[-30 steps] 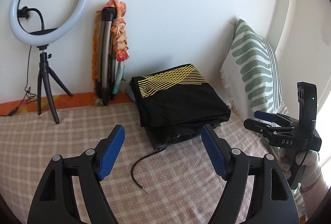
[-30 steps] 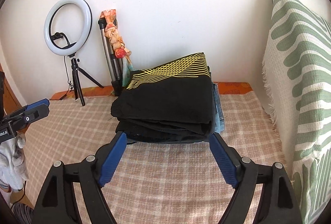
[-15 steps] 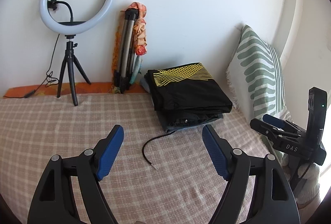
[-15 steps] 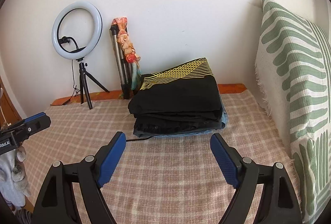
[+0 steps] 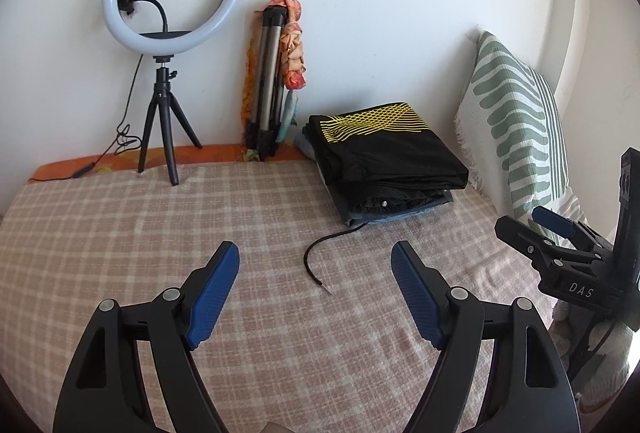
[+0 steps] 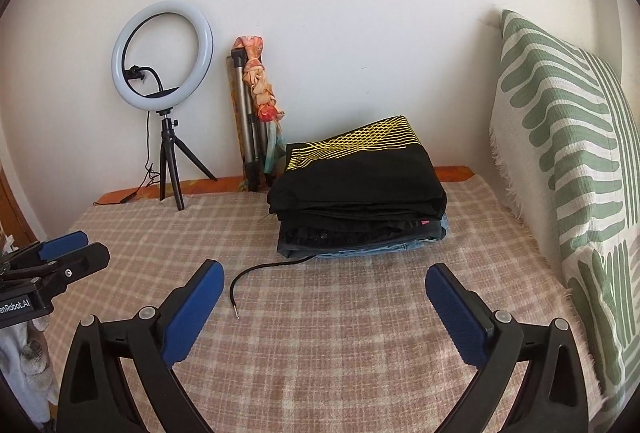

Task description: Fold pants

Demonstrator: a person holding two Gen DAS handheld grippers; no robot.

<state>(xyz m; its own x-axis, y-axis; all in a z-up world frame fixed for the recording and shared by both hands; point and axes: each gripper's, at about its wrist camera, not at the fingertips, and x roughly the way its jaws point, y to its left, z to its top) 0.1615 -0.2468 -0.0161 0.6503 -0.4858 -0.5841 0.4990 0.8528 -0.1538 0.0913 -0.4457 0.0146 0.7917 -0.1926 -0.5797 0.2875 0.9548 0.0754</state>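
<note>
A stack of folded pants (image 5: 390,163) lies at the back right of the checked bedspread (image 5: 160,233); the top pair is black with yellow lines, darker and blue pairs lie under it. It also shows in the right wrist view (image 6: 358,199). A black drawstring (image 5: 320,257) trails out from the stack toward me, also in the right wrist view (image 6: 260,275). My left gripper (image 5: 316,269) is open and empty, well short of the stack. My right gripper (image 6: 324,287) is open and empty, in front of the stack; it also shows at the right edge of the left wrist view (image 5: 532,229).
A ring light on a small tripod (image 5: 172,45) stands at the back left by the wall. A folded tripod with an orange cloth (image 5: 276,81) leans on the wall beside the stack. A green-striped pillow (image 6: 568,169) stands along the right side.
Both grippers have pulled back from the stack of pants, which now looks smaller and farther away. More of the bedspread and the drawstring show. Both stay open.
</note>
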